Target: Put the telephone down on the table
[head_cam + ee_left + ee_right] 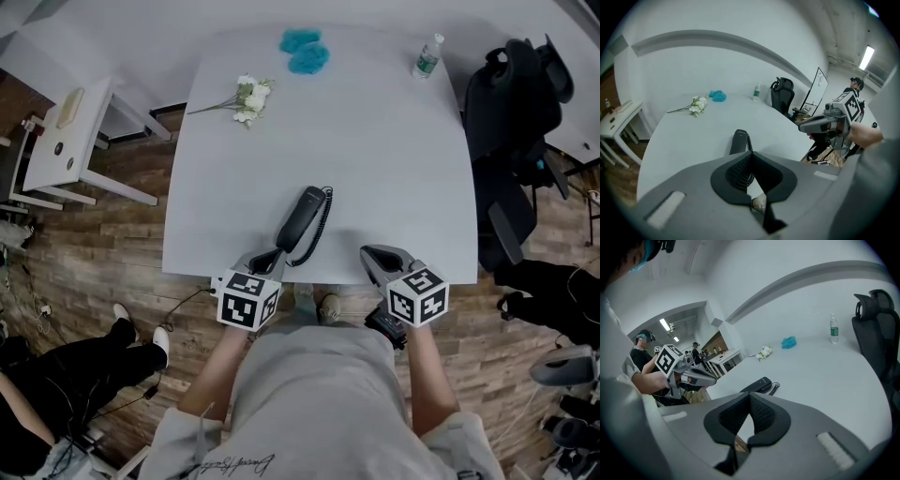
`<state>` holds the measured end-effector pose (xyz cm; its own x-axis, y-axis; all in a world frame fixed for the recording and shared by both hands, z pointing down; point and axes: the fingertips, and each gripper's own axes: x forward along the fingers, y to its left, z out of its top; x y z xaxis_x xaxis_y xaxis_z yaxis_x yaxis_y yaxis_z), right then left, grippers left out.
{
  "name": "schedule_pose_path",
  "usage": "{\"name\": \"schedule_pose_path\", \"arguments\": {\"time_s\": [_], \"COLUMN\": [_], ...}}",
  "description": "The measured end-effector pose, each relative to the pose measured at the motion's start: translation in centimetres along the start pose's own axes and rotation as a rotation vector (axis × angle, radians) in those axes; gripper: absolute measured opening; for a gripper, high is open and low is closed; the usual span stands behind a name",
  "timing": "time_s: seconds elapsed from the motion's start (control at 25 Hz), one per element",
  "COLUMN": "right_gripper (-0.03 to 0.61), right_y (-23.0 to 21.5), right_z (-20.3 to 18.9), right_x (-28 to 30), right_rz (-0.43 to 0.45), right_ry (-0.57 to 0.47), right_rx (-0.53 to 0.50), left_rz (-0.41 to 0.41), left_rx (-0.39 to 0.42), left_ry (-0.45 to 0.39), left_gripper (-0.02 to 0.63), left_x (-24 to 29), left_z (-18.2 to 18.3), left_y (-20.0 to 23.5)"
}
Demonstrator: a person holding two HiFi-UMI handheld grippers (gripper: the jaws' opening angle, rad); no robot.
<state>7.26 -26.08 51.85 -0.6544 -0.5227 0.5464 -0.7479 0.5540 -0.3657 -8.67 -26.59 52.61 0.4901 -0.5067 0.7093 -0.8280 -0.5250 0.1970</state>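
The black telephone handset [302,218] lies flat on the white table [375,159] near its front edge, with its coiled cord [324,220] along its right side. My left gripper [267,260] sits just off the handset's near end, shut with nothing between its jaws. In the left gripper view the handset [739,141] lies on the table beyond the left gripper [751,155]. My right gripper [377,256] hovers at the table's front edge to the right of the handset, apart from it, and also looks shut and empty. The right gripper view shows the handset [758,385] to the left.
A sprig of white flowers [248,97], a blue bundle [306,52] and a water bottle [427,56] lie along the far part of the table. A black office chair [511,112] stands at the right, a small white side table [66,141] at the left. A person's legs [84,366] are at lower left.
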Motion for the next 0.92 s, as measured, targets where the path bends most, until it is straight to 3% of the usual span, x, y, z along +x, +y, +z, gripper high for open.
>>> {"name": "schedule_pose_path", "arguments": {"time_s": [0.92], "right_gripper": [0.005], "right_y": [1.4], "right_z": [-0.1], "right_x": [-0.2], "right_rz": [0.042], "right_ry": [0.003], "right_rx": [-0.034], "left_rz": [0.019], "left_rx": [-0.039], "left_ry": [-0.029], "left_gripper": [0.017], "left_x": [-1.1], "left_z": [-1.0], "left_y": [-0.4]}}
